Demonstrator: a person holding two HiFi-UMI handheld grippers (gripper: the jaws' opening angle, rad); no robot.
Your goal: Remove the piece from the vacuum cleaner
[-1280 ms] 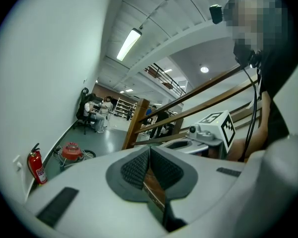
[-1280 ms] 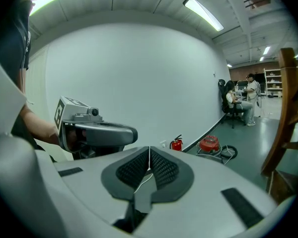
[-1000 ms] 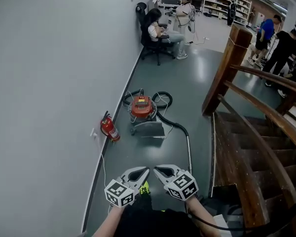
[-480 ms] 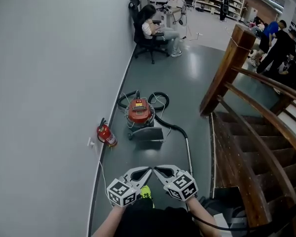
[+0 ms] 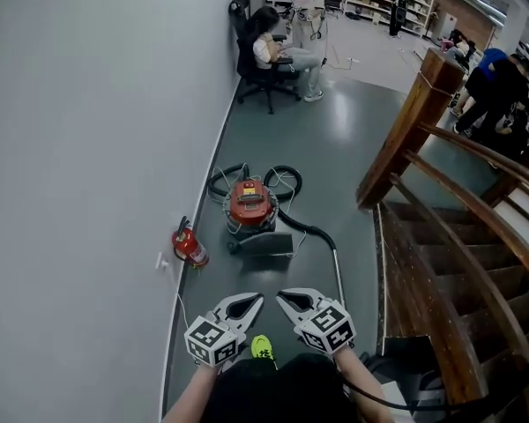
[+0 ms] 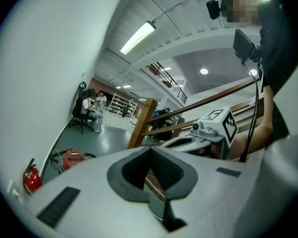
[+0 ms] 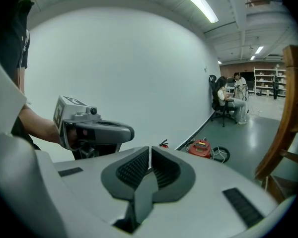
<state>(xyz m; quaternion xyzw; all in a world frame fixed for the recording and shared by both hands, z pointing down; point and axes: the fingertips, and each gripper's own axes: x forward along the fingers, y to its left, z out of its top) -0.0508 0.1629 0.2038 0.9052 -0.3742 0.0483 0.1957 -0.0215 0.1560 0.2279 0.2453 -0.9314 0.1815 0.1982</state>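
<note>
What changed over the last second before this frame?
The view has edged forward: the vacuum cleaner and fire extinguisher sit slightly lower in the head view. Nothing taken or released. The left gripper and right gripper stay shut, empty, side by side.

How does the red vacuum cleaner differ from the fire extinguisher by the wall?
The vacuum cleaner is a squat drum, bulkier than the slim fire extinguisher. The vacuum cleaner sits out on the open floor; the fire extinguisher stands at the foot of the wall. A long black hose trails from the vacuum cleaner; the fire extinguisher has only a short black top. Both are red.
</note>
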